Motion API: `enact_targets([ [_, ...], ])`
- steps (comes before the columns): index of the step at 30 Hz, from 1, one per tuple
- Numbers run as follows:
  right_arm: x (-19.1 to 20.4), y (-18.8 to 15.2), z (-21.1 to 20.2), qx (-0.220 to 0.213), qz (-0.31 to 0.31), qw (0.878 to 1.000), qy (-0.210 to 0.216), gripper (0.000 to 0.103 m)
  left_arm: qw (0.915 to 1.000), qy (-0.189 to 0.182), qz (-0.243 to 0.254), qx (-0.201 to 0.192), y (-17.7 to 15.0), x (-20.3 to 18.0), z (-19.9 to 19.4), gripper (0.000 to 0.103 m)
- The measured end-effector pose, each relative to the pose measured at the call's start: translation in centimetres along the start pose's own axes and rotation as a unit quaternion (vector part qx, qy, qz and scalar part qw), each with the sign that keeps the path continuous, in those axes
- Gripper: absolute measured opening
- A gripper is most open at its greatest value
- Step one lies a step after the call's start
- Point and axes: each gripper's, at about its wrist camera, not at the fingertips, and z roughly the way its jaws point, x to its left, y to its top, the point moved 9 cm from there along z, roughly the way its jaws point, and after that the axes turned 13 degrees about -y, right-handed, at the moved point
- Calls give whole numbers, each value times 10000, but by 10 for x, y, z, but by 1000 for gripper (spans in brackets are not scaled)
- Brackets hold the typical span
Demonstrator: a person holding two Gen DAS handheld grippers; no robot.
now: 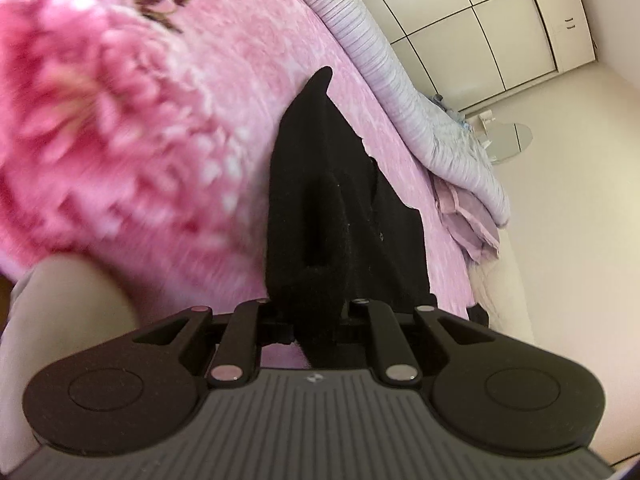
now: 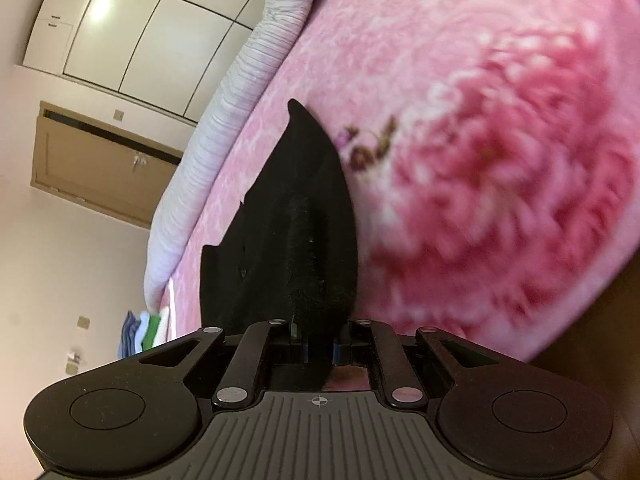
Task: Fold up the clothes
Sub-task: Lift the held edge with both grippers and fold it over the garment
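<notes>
Two grippers: each one is clamped on the same black garment, which stretches away from both cameras over a pink bed.
Left gripper (image 1: 316,320): its fingers are closed together on a thick bunch of black fabric; the pads themselves are hidden under the cloth.
Black garment (image 1: 340,208): a dark, fuzzy knit with a small button showing; it hangs taut from the left grip and tapers to a point farther off, above the pink floral bedspread (image 1: 240,60).
Bed edge, left view: a rolled, striped lilac quilt (image 1: 400,80) lies along the far side, with a folded pink cloth (image 1: 472,220) beside it.
Right gripper (image 2: 319,344): closed on another bunched edge of the garment, blue pads just visible either side of the cloth.
Right view surroundings: a small stack of folded clothes (image 2: 144,332) sits near the end of the quilt; white wardrobe doors (image 2: 132,28) stand behind.
Step in hand: by my reading, the garment is held up by two points, either to be spread flat or carried over in a fold; blur on the bedspread suggests movement.
Next move: it calls for both grips holding evenly so the edges meet squarely.
</notes>
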Motion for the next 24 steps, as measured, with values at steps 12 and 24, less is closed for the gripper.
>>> enact_targets([
  [12,3,-29,-40,-16,-41,9999,139,9,9998,-187,-95,-75,-17,-17,-32,11],
  [24,52,13,-45,-342,-349,9966,669,10,9982,-505,-23,-338,36,-49,-4,13],
])
